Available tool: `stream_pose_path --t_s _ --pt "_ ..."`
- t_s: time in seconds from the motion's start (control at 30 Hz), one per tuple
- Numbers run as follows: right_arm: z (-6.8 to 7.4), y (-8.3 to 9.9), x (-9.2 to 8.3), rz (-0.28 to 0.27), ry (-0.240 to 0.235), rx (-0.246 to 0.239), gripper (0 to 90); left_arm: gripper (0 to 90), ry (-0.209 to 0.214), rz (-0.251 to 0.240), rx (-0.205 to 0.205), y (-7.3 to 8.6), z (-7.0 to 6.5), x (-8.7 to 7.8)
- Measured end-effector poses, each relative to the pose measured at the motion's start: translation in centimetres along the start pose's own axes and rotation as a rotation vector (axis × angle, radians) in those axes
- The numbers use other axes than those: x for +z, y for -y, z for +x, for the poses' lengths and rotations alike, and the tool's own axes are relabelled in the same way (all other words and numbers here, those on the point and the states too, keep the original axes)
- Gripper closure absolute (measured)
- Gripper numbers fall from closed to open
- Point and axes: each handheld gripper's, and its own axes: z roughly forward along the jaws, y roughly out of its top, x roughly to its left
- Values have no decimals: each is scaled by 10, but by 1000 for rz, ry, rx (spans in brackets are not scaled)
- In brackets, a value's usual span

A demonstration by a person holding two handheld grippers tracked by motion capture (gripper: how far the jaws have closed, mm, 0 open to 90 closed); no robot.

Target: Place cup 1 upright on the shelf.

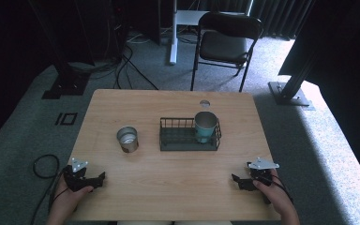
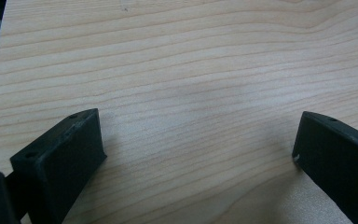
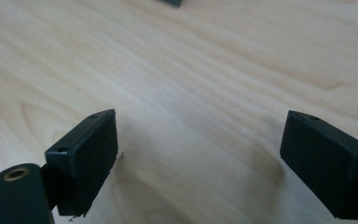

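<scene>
Pale wood table (image 1: 168,187), matt, fine grain; shiny metal cup (image 1: 127,139); wire basket (image 1: 187,136) (dark, matt); teal cup (image 1: 206,125) looks smooth.

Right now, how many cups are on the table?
2. A silver metal cup stands on the bare table, left of the wire basket. A teal cup stands upright inside the basket's right end. None looks hidden.

Left gripper (image 1: 98,178) jaws spread wide, right gripper (image 1: 236,180) jaws spread wide, both held low, well apart
</scene>
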Motion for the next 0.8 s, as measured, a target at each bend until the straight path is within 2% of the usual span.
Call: stream_pose_path --t_s 0.07,0.37,0.6,0.8 --pt "2 0 1 30 -15 -15 107 24 0 0 0 0 0 0" --pt "2 0 2 30 -17 -16 106 24 -1 1 1 0 0 0" --pt "2 0 2 29 -17 -17 106 24 34 0 41 6 2 -6" --pt "2 0 2 29 -16 -18 107 25 72 6 81 10 -1 -10"
